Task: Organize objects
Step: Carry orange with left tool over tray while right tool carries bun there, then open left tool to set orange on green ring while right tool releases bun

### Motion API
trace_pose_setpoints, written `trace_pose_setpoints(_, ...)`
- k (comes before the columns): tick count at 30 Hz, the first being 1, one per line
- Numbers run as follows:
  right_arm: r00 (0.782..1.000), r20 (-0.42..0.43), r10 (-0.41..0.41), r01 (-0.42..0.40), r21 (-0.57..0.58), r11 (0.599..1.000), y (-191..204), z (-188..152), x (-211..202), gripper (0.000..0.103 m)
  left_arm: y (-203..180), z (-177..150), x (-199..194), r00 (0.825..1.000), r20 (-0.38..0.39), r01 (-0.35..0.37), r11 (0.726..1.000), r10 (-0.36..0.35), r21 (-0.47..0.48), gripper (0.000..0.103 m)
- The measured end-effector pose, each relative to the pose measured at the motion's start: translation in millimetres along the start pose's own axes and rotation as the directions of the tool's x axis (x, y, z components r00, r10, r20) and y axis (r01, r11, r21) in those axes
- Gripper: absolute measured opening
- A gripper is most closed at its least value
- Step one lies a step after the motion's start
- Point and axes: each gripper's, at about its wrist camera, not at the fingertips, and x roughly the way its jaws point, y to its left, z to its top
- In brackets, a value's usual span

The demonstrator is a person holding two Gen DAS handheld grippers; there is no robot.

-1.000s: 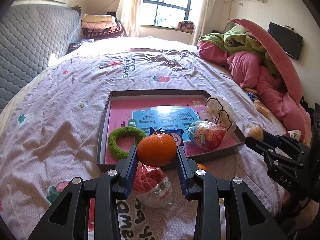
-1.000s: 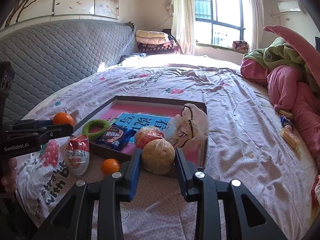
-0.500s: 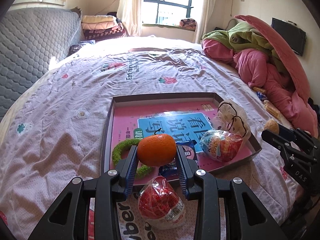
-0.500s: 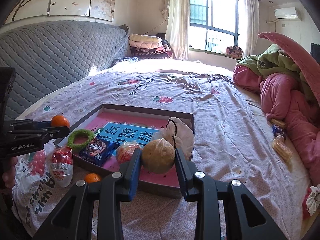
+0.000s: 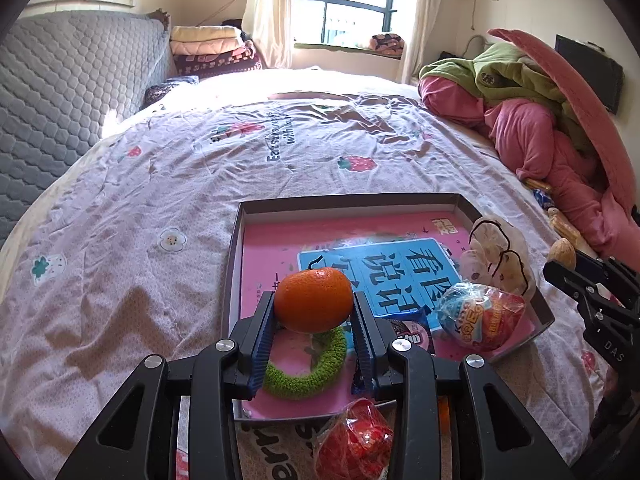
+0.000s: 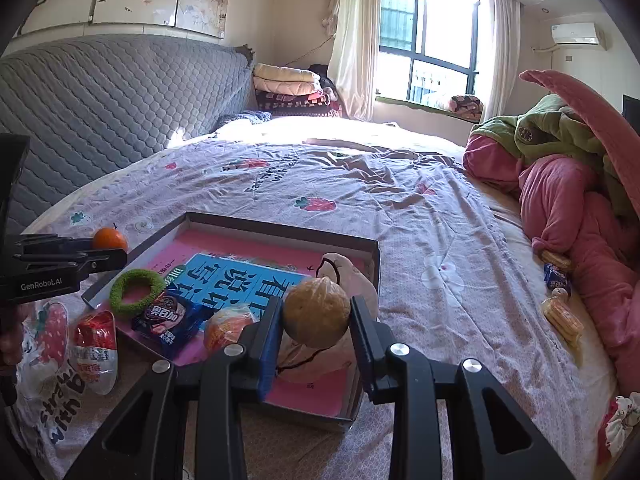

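My left gripper point(image 5: 314, 310) is shut on an orange mandarin point(image 5: 314, 299), held above the near left corner of the shallow box point(image 5: 348, 200). Under it in the box lies a green fuzzy ring point(image 5: 316, 368). My right gripper point(image 6: 316, 314) is shut on a round tan wrapped bun point(image 6: 317, 312), held over the near right part of the box point(image 6: 280, 229), above a pale plush toy point(image 6: 352, 280). Inside the box also lie a blue cookie packet point(image 6: 170, 320) and an orange-red snack bag point(image 6: 228, 326). A red-and-white wrapped snack point(image 6: 94, 346) rests on the bedsheet outside the box.
The box rests on a pink strawberry-print bed sheet point(image 5: 160, 184). A heap of pink and green bedding point(image 6: 572, 184) lies along the right side, with small snack packets point(image 6: 560, 312) beside it. A grey quilted headboard point(image 6: 100, 96) stands on the left.
Both grippers have moved forward over the box with their loads still held. The box and its contents now appear nearer and lower in both views.
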Motion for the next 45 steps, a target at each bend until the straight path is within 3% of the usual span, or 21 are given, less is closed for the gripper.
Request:
trace_pose_setpoints(17,0.996,-0.081,0.026,-0.025,0.013,1.000,-3,-20,22,0.034,13,-17,38,0.995,-0.099,-0.030,0.999,0.029,-0.011,0.038)
trace_pose_setpoints(35,0.993,-0.114,0.023,-0.023,0.001,1.000,-3,-27,34,0.034,1,-21,42,0.995,-0.095,0.036,0.999,-0.035,0.002,0.038)
trace_pose_setpoints(45,0.989,-0.143,0.037,-0.042,-0.033,0.999,8,-31,45,0.034,-3,-23,46,0.994,-0.109,0.023,1.000,-0.021,0.016,0.038)
